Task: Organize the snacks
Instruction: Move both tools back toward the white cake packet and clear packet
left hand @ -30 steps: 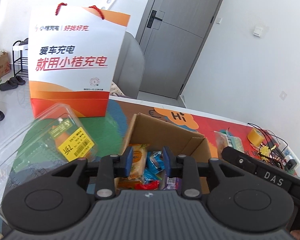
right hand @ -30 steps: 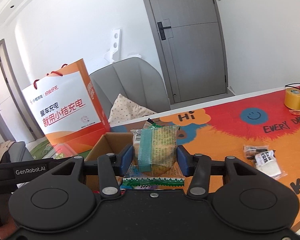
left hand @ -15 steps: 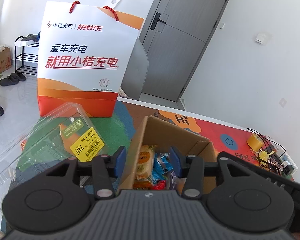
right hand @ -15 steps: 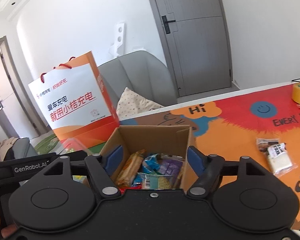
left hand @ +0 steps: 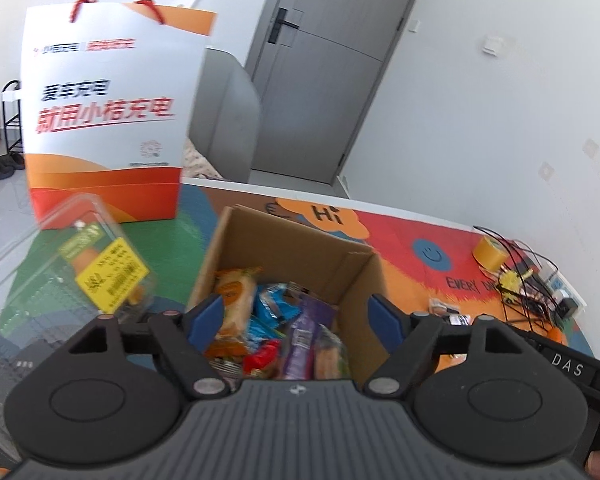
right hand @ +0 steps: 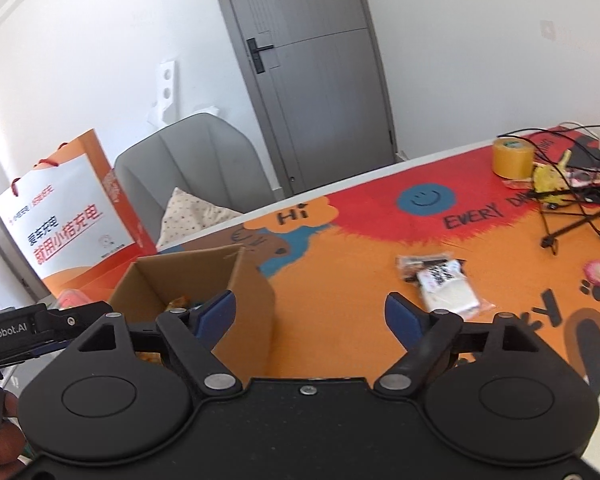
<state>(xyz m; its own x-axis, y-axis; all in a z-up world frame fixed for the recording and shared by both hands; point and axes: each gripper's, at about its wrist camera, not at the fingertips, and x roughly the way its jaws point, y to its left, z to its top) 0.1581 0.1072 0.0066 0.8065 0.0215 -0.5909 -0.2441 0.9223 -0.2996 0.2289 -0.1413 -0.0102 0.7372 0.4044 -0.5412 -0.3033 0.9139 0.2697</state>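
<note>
A brown cardboard box point(left hand: 288, 248) point(right hand: 204, 276) sits on the colourful table mat, holding several wrapped snacks point(left hand: 276, 332). My left gripper point(left hand: 298, 318) hovers over the box; its jaws are opening, nothing pressed between them. My right gripper point(right hand: 312, 316) points past the box's right wall at bare orange mat; its jaws are opening too and hold nothing. One wrapped snack point(right hand: 444, 284) point(left hand: 446, 312) with a white label lies on the mat to the right of the box.
A white and orange paper bag point(left hand: 108, 116) point(right hand: 68, 224) stands behind the box on the left. A clear plastic clamshell point(left hand: 72, 280) with a yellow label lies left of the box. A tape roll point(right hand: 512, 158) and tangled cables point(right hand: 572, 200) crowd the far right. A grey chair point(right hand: 188, 168) stands behind the table.
The right gripper let go of its green-wrapped snack over the box and swung right, toward the open mat. Both grippers' jaws have widened. The left gripper moved in closer over the box.
</note>
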